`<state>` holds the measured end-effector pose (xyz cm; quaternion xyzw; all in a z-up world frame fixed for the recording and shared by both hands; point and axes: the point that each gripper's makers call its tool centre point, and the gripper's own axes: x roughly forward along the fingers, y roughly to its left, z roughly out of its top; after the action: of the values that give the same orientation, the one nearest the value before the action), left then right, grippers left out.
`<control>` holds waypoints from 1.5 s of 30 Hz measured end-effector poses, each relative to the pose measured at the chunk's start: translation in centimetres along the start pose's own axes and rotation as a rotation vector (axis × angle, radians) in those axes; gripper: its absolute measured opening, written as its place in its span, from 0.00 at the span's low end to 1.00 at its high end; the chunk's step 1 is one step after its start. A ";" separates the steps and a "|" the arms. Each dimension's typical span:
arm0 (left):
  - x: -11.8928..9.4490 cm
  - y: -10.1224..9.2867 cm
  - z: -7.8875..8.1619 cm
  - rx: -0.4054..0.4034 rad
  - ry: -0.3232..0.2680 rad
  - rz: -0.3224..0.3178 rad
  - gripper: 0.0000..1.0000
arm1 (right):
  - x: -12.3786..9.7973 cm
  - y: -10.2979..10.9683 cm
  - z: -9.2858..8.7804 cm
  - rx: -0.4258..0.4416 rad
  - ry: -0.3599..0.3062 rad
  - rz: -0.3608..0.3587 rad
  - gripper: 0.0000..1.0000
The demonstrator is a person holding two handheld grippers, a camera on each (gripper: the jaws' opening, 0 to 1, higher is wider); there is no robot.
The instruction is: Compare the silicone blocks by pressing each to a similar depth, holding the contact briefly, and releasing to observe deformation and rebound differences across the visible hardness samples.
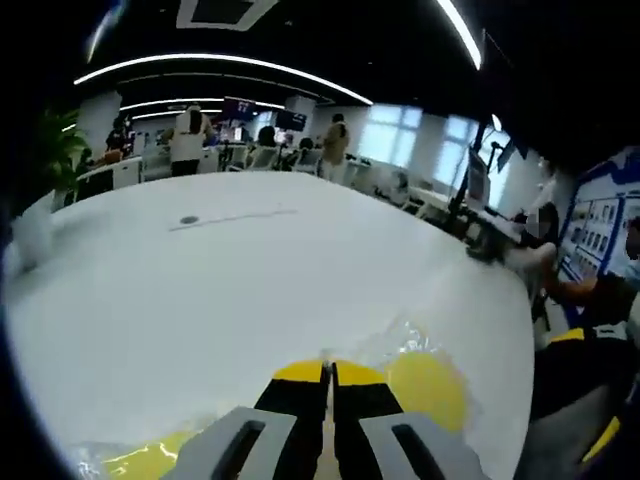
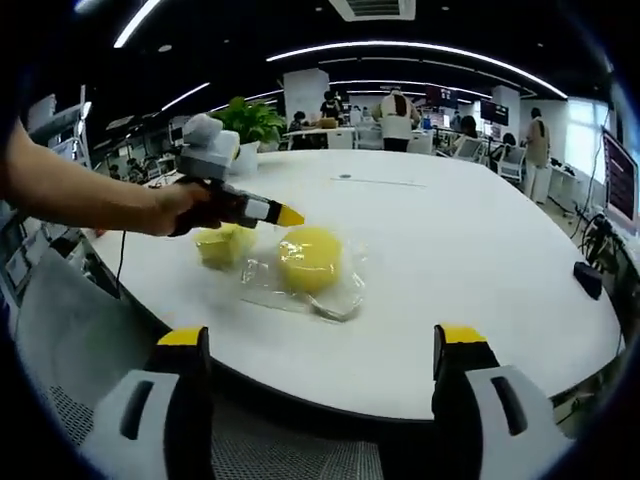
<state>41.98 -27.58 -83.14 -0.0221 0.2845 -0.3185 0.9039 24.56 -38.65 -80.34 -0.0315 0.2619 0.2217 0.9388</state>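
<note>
Wide-spread jaws of the right gripper (image 2: 325, 385) frame the near table (image 2: 480, 270) edge; it hangs back off the table, holding nothing, probably to keep the samples in sight.

On the table, a big white round top, lie two yellow silicone pieces. A dome-shaped block (image 2: 310, 258) sits on a clear bag (image 2: 345, 292) near the edge. A smaller, squarer block (image 2: 222, 245) lies just beside the dome, on its far-left side.

Over the gap between them, the left gripper (image 2: 288, 215) points its yellow tips, held in a hand (image 2: 190, 208). In the left gripper view its jaws (image 1: 328, 372) are pressed together, with nothing between them: a closed tip likely serves as a blunt probe. The dome (image 1: 428, 385) shows right of the tips, and the tip seems apart from both blocks, so no press looks under way.
</note>
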 end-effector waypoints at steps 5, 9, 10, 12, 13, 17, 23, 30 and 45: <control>0.5 0.4 -0.3 0.019 -0.003 0.008 0.00 | 0.2 -0.1 -0.5 -0.005 0.022 0.000 0.85; 0.7 0.9 -0.6 0.022 -0.008 0.020 0.01 | 0.2 -0.2 -0.7 -0.016 0.034 -0.002 0.85; 0.6 1.0 -0.5 0.016 -0.018 0.019 0.02 | 0.2 -0.1 -0.8 -0.016 0.037 -0.002 0.84; 0.3 1.2 -0.4 0.054 -0.032 0.038 0.09 | 0.3 -0.1 -0.9 -0.015 0.045 0.001 0.84; 0.0 1.3 -0.3 0.084 -0.039 0.047 0.15 | 0.3 -0.2 -0.9 -0.020 0.044 -0.005 0.84; -1.4 0.9 0.3 0.189 -0.066 0.050 0.21 | 0.3 -0.2 -0.8 -0.016 0.036 -0.007 0.85; -4.1 -0.5 0.9 0.220 -0.095 0.008 0.21 | 0.2 -0.3 -0.8 -0.018 0.038 -0.010 0.84; -6.8 -1.2 -0.8 0.248 -0.076 0.016 0.30 | 0.2 -0.2 -0.8 -0.011 0.032 -0.008 0.84; -13.8 0.2 -0.7 0.130 -0.108 0.070 0.47 | 0.0 0.5 -0.8 -0.004 0.029 0.024 0.85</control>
<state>32.94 -19.22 -76.89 0.0294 0.2146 -0.3029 0.9281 24.01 -38.38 -80.97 -0.0334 0.2755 0.2327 0.9321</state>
